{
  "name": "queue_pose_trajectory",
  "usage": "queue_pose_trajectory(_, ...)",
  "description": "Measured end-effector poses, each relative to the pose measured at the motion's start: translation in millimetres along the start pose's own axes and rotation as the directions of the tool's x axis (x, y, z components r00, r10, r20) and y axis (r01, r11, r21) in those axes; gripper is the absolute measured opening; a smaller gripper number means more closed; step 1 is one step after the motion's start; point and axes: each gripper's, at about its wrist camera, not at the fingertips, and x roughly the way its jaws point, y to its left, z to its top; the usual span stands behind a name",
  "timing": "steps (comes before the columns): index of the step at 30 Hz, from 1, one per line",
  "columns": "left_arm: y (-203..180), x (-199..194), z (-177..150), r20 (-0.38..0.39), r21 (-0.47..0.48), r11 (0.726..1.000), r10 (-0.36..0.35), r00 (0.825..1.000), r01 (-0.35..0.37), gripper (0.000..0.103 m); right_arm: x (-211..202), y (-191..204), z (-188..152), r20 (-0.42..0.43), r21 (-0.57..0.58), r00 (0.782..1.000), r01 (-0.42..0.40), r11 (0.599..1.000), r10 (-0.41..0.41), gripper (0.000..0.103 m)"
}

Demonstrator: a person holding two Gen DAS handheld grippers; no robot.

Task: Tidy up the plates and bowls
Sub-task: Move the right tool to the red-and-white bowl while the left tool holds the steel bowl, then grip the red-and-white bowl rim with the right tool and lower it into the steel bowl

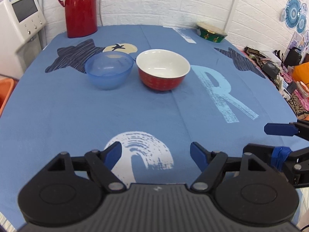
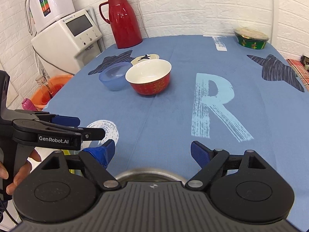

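A translucent blue bowl (image 1: pixel 109 70) (image 2: pixel 115 76) and a red bowl with a white inside (image 1: pixel 163 69) (image 2: pixel 149 77) stand upright side by side, almost touching, on the blue tablecloth (image 1: pixel 77 116) toward its far left. My left gripper (image 1: pixel 155 152) (image 2: pixel 85 127) is open and holds nothing, well short of both bowls. To its right, my right gripper (image 2: pixel 154 151) (image 1: pixel 256 139) is open too. A steel bowl rim (image 2: pixel 150 173) shows just under the right gripper's body, mostly hidden.
A red thermos jug (image 1: pixel 80 7) (image 2: pixel 123 19) stands at the back left, a green tin (image 1: pixel 211 32) (image 2: pixel 251 38) at the back right. A white appliance (image 2: pixel 71 36) and an orange basin (image 2: pixel 48 90) sit off the left edge. A hand (image 2: pixel 19 170) grips the left gripper's handle.
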Motion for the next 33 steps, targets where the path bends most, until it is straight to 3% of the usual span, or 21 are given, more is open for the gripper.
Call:
queue_pose_trajectory(5, 13.9, 21.2, 19.9, -0.054, -0.023, 1.0, -0.016, 0.998, 0.015, 0.077, 23.7, -6.8, 29.5, -0.017, -0.048, 0.999, 0.029, 0.998, -0.03, 0.072)
queue_pose_trajectory(10, 38.1, 33.3, 67.3, -0.001, -0.181, 0.982, -0.05, 0.999, 0.049, 0.078, 58.6, -19.1, 84.8, 0.007, -0.06, 0.999, 0.049, 0.997, -0.049, 0.073)
queue_pose_trajectory(13, 49.6, 51.8, 88.8, -0.023, -0.295, 0.955, -0.042, 0.999, 0.033, 0.078, 89.1, -24.7, 109.5, -0.01, -0.073, 0.998, 0.06, 0.996, -0.061, 0.073)
queue_pose_trajectory(15, 56.3, 65.9, 93.0, -0.061, -0.376, 0.926, -0.06, 0.996, 0.033, 0.078, 109.4, -30.0, 117.3, -0.034, -0.077, 0.995, 0.086, 0.993, -0.089, 0.073)
queue_pose_trajectory(19, 67.7, 90.4, 92.5, -0.112, -0.562, 0.825, -0.142, 0.984, 0.055, 0.079, 142.7, -40.1, 123.1, -0.086, -0.081, 0.991, 0.091, 0.993, -0.098, 0.073)
queue_pose_trajectory(21, 68.6, 94.7, 93.9, -0.112, -0.611, 0.791, -0.125, 0.986, 0.031, 0.079, 157.7, -41.9, 125.2, -0.102, -0.09, 0.989, 0.095, 0.991, -0.104, 0.073)
queue_pose_trajectory(26, 65.9, 104.1, 99.0, -0.12, -0.62, 0.784, -0.053, 0.991, -0.033, 0.079, 186.5, -40.1, 127.8, -0.126, -0.125, 0.983, 0.116, 0.985, -0.131, 0.073)
queue_pose_trajectory(30, 60.8, 107.4, 99.2, -0.123, -0.607, 0.792, -0.023, 0.992, -0.057, 0.079, 186.3, -36.9, 132.8, -0.15, -0.179, 0.978, 0.117, 0.977, -0.145, 0.073)
queue_pose_trajectory(33, 56.2, 107.1, 96.9, -0.112, -0.623, 0.78, -0.007, 0.994, -0.065, 0.079, 187.9, -36.1, 135.5, -0.171, -0.194, 0.974, 0.114, 0.974, -0.148, 0.074)
